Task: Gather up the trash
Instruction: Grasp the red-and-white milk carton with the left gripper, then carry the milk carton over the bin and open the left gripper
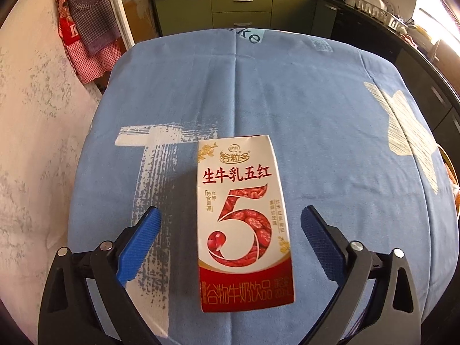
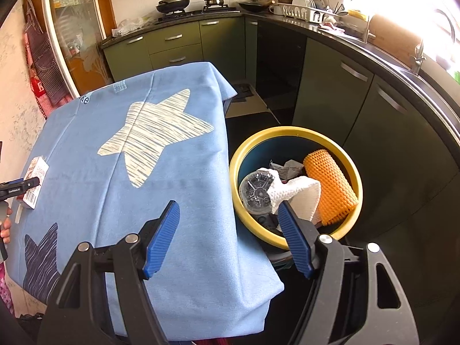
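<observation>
A white and red drink carton (image 1: 244,221) with a large "5" lies flat on the blue star-print tablecloth (image 1: 287,100). My left gripper (image 1: 231,210) is open, a blue pad on each side of the carton, neither touching it. In the right wrist view the carton (image 2: 36,181) lies at the far left of the cloth (image 2: 172,172). My right gripper (image 2: 228,204) is open and empty over the table's right edge. Beside it on the floor is a yellow-rimmed bin (image 2: 356,178) holding a clear bottle (image 2: 256,191), a white paper towel (image 2: 299,198) and an orange foam net (image 2: 327,187).
Green kitchen cabinets (image 2: 330,86) and a dark counter curve around the right and back, close behind the bin. A dish rack (image 2: 304,11) and pans sit on the counter. A wall with hanging checked aprons (image 1: 86,28) borders the table's left side.
</observation>
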`<state>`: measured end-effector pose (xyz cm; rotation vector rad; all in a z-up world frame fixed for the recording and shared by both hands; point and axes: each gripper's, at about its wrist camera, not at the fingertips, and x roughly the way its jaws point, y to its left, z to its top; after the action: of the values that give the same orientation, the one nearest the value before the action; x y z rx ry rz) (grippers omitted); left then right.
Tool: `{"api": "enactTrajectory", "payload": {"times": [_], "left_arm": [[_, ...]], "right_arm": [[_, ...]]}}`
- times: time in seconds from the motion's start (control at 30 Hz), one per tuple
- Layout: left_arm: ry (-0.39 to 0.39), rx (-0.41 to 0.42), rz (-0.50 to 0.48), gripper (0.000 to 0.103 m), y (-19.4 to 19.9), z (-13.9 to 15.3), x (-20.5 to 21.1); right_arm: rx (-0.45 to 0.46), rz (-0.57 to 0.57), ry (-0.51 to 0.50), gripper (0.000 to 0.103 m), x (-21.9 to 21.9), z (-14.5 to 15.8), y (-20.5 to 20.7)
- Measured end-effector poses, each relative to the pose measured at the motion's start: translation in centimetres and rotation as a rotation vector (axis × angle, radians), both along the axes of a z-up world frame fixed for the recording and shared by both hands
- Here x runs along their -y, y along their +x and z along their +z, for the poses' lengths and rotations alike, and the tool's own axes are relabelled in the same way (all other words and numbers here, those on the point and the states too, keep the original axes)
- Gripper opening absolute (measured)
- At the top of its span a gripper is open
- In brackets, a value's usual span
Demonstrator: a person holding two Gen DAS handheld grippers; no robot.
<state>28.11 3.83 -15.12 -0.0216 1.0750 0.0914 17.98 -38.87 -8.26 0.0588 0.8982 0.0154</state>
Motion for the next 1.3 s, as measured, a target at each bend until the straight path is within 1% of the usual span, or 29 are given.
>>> {"api": "enactTrajectory", "payload": {"times": [0.03,0.07,0.13,0.17,0.2,0.23,0.33,0.37,0.47,0.53,0.67,0.77,0.87,0.93,1.07,1.1,1.13,1.2,1.3], "left_arm": [[-0.004,-0.002,0.004,0.088,0.1,-0.1,-0.1],[-0.014,-0.008,0.007,0.086,0.3,-0.3,-0.2],[-0.020,-0.015,0.010,0.079,0.5,-0.4,-0.4],[-0.020,-0.018,0.009,0.078,0.6,-0.5,-0.4],[-0.022,-0.022,0.006,0.075,0.7,-0.7,-0.4],[-0.022,-0.024,0.005,0.069,0.7,-0.7,-0.4],[-0.013,-0.023,-0.008,0.060,0.7,-0.7,-0.4],[-0.013,-0.022,-0.014,0.053,0.5,-0.6,-0.1],[-0.027,-0.014,-0.048,0.053,0.2,0.0,0.6],[-0.014,0.014,-0.094,0.053,-0.3,1.0,2.0],[-0.024,0.058,-0.186,0.053,-1.2,3.0,4.6],[-0.025,0.095,-0.284,0.053,-1.9,5.0,7.6],[-0.028,0.127,-0.399,0.053,-2.5,6.9,11.3],[-0.043,0.139,-0.498,0.053,-2.5,8.2,14.6],[-0.039,0.153,-0.648,0.053,-1.9,9.6,20.7],[-0.037,0.151,-0.695,0.053,-1.6,9.9,22.7],[-0.039,0.150,-0.721,0.053,-1.6,10.1,23.8],[-0.049,0.139,-0.802,0.053,-1.0,10.4,27.9],[-0.085,0.076,-0.912,0.053,1.0,10.1,34.4]], "right_arm": [[0.000,0.001,0.003,0.067,0.0,-0.1,0.0],[-0.001,0.002,0.006,0.068,0.0,-0.2,0.0],[-0.005,0.006,0.011,0.068,-0.1,-0.3,-0.1],[-0.005,0.009,0.015,0.068,-0.1,-0.4,0.0],[-0.006,0.013,0.020,0.068,-0.1,-0.4,-0.1],[-0.007,0.014,0.020,0.068,-0.2,-0.5,-0.1],[-0.010,0.017,0.026,0.068,-0.2,-0.7,-0.2],[-0.010,0.018,0.028,0.068,-0.2,-0.7,-0.3],[-0.008,0.015,0.035,0.068,-0.1,-0.6,-0.5],[-0.006,0.009,0.042,0.068,0.0,-0.6,-0.6],[-0.003,-0.006,0.055,0.068,0.6,-0.7,-1.0],[0.005,-0.034,0.065,0.068,1.5,-0.6,-1.5],[0.018,-0.089,0.078,0.068,3.2,-0.5,-2.4],[0.026,-0.135,0.090,0.068,4.7,-0.5,-3.1],[0.034,-0.229,0.114,0.068,7.8,-1.0,-4.8],[0.033,-0.251,0.124,0.068,8.6,-1.2,-5.2],[0.032,-0.269,0.130,0.068,9.3,-1.4,-5.5],[0.028,-0.299,0.142,0.068,10.5,-1.8,-6.1],[0.023,-0.330,0.157,0.068,11.8,-2.4,-6.7]]}}
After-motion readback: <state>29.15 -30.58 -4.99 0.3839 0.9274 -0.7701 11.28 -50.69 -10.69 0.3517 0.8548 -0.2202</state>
